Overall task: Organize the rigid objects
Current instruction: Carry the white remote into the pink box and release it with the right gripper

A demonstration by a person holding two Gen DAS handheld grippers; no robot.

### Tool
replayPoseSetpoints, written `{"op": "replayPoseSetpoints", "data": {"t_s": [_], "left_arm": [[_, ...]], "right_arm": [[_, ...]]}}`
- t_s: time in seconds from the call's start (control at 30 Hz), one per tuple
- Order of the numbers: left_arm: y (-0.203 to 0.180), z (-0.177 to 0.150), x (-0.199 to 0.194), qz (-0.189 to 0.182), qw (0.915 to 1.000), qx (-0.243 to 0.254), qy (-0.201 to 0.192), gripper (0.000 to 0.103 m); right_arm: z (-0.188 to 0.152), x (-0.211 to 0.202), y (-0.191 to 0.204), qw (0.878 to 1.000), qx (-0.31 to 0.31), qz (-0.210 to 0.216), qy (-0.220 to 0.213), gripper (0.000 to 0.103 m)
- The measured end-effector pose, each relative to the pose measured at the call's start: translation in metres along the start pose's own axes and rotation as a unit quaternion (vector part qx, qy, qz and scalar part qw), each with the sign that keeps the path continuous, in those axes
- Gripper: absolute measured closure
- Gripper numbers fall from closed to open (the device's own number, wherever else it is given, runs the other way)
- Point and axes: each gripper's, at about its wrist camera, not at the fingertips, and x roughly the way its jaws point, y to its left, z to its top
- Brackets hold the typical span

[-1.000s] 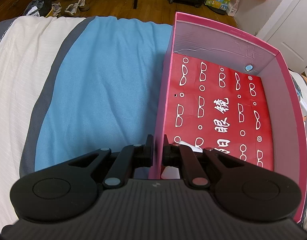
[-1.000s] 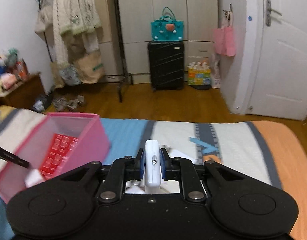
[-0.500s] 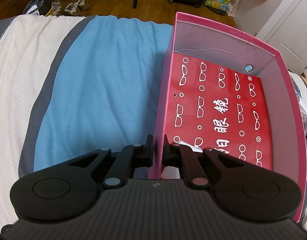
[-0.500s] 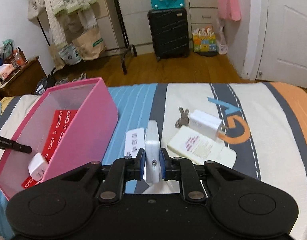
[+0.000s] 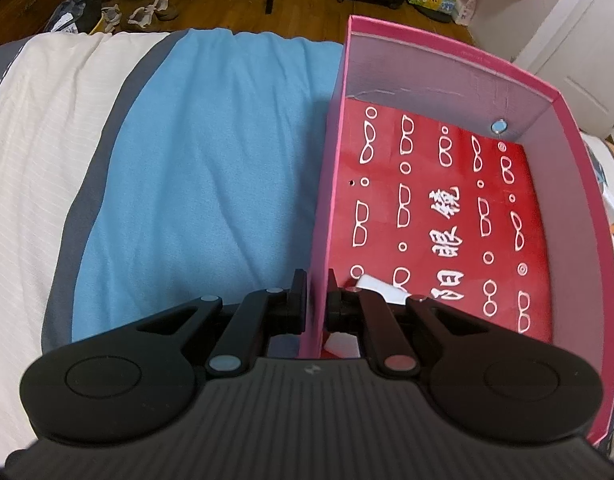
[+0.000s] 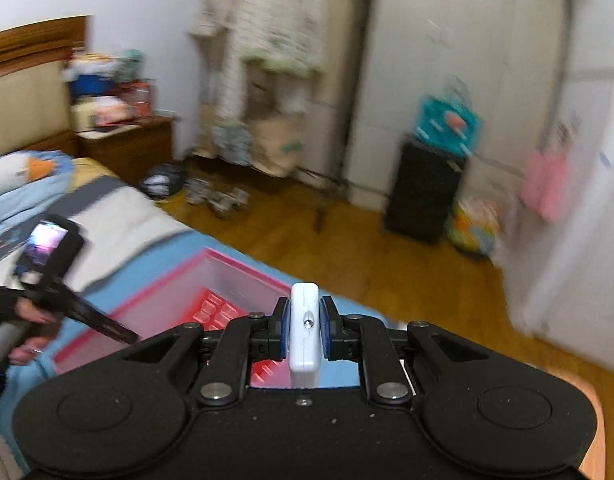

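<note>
Pink box [image 5: 447,60], red floor with white spectacles pattern; blue-striped bedspread [image 5: 211,168]

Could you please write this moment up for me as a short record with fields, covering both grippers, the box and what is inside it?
left gripper: shut on the near side wall of the pink box
right gripper: shut on a white flat device, held above the bed, near the box
box contents: small white block at the near end, silver round piece at the far wall
box floor: red liner printed with white glasses
surface: striped bedspread
</note>
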Motion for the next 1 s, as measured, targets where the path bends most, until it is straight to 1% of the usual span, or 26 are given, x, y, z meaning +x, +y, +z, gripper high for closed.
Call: {"op": "replayPoseSetpoints", "data": {"t_s": [0.1, 0.17, 0.23, 0.3, 0.33, 0.37, 0.4, 0.47, 0.53, 0.6, 0.63, 0.7, 0.8, 0.9, 0.97, 1.0], "left_arm": [[0.000, -0.001, -0.001, 0.001, 1.0000, 0.005, 0.002, 0.097], [-0.001, -0.001, -0.001, 0.001, 1.0000, 0.006, 0.002, 0.097], [0.000, -0.002, -0.001, 0.000, 1.0000, 0.005, 0.002, 0.097], [-0.001, -0.001, -0.001, 0.000, 1.0000, 0.007, 0.001, 0.097], [-0.001, -0.002, -0.001, 0.000, 1.0000, 0.008, 0.000, 0.096], [-0.002, -0.002, -0.001, -0.004, 0.9999, 0.009, 0.000, 0.097], [-0.003, -0.003, -0.002, 0.000, 0.9999, 0.012, 0.000, 0.097], [-0.004, -0.003, -0.002, 0.006, 0.9998, 0.017, -0.002, 0.097], [-0.003, -0.003, -0.002, 0.002, 0.9999, 0.013, 0.002, 0.097], [-0.004, -0.003, -0.003, 0.001, 0.9998, 0.019, 0.002, 0.097], [-0.004, -0.003, -0.003, 0.002, 0.9997, 0.023, 0.002, 0.097], [-0.006, -0.003, -0.004, 0.004, 0.9996, 0.029, 0.001, 0.097], [-0.007, -0.004, -0.006, 0.001, 0.9994, 0.035, 0.002, 0.097], [-0.010, -0.005, -0.010, 0.005, 0.9988, 0.049, -0.002, 0.097], [-0.011, -0.007, -0.011, 0.007, 0.9984, 0.056, -0.003, 0.097], [-0.012, -0.007, -0.012, 0.008, 0.9983, 0.057, -0.003, 0.097]], "right_arm": [[0.006, 0.019, 0.019, 0.999, -0.026, 0.044, 0.008, 0.085], [-0.002, 0.042, 0.027, 0.997, -0.018, 0.066, 0.032, 0.085], [-0.015, 0.063, 0.036, 0.995, -0.004, 0.071, 0.064, 0.085], [-0.030, 0.090, 0.045, 0.994, -0.005, 0.053, 0.100, 0.085], [-0.035, 0.097, 0.049, 0.994, -0.016, 0.045, 0.099, 0.085], [-0.039, 0.100, 0.054, 0.995, -0.041, 0.042, 0.080, 0.085], [-0.039, 0.100, 0.060, 0.994, -0.065, 0.047, 0.071, 0.085], [-0.037, 0.101, 0.071, 0.991, -0.092, 0.056, 0.077, 0.085], [-0.039, 0.099, 0.082, 0.986, -0.118, 0.075, 0.089, 0.085], [-0.047, 0.094, 0.099, 0.976, -0.166, 0.100, 0.100, 0.085], [-0.046, 0.098, 0.104, 0.972, -0.178, 0.109, 0.110, 0.085], [-0.054, 0.099, 0.113, 0.962, -0.195, 0.127, 0.142, 0.085], [-0.066, 0.104, 0.123, 0.952, -0.218, 0.116, 0.182, 0.085], [-0.062, 0.111, 0.117, 0.954, -0.182, 0.107, 0.213, 0.085], [-0.060, 0.115, 0.109, 0.955, -0.135, 0.117, 0.235, 0.085], [-0.059, 0.119, 0.106, 0.954, -0.111, 0.127, 0.248, 0.085]]}}
